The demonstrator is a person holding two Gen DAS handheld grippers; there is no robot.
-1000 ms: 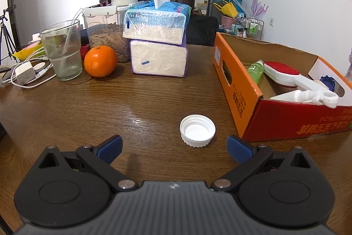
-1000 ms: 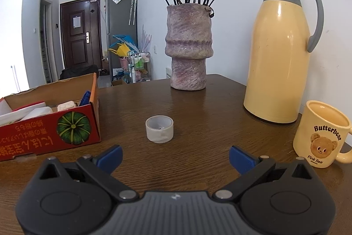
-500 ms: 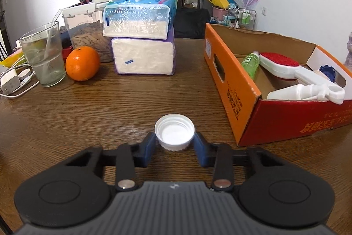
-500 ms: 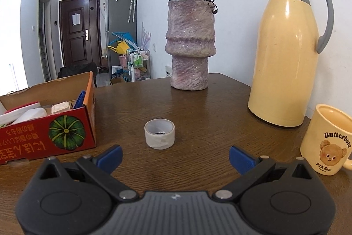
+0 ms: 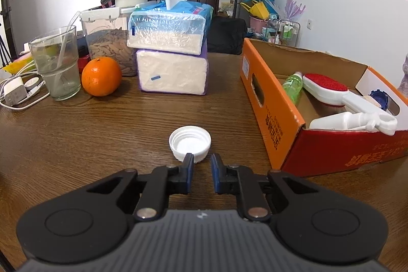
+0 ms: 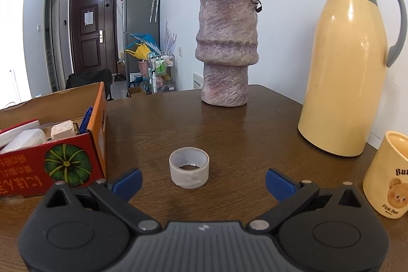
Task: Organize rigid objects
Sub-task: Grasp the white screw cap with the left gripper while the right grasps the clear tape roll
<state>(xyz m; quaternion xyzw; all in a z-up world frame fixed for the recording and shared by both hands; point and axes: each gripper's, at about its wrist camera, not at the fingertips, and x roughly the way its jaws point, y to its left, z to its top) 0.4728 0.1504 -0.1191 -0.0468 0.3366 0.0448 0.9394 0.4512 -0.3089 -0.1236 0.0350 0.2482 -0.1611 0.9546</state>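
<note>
A white plastic lid [image 5: 190, 142] lies open side up on the wooden table in the left wrist view. My left gripper [image 5: 201, 165] sits just behind the lid's near rim, its jaws nearly closed with a narrow gap and nothing between them. An orange cardboard box [image 5: 272, 116] to the right holds a green bottle [image 5: 293, 87], a red-and-white brush [image 5: 331, 91] and a white spray bottle [image 5: 354, 119]. In the right wrist view a roll of clear tape [image 6: 189, 170] stands on the table ahead of my open, empty right gripper [image 6: 202, 181]. The box [image 6: 66, 162] lies to its left.
Left wrist view: two stacked tissue packs [image 5: 170, 60], an orange [image 5: 101, 76], a glass with a straw [image 5: 56, 65], a food container [image 5: 109, 47] and a charger with cables [image 5: 15, 93] at the back left. Right wrist view: a vase [image 6: 226, 50], a yellow thermos [image 6: 349, 68], a yellow mug [image 6: 390, 175].
My left gripper closed from wide open; half a second ago its jaws flanked the lid, now they are nearly shut behind it. The right gripper moved slightly closer to the tape roll, still open.
</note>
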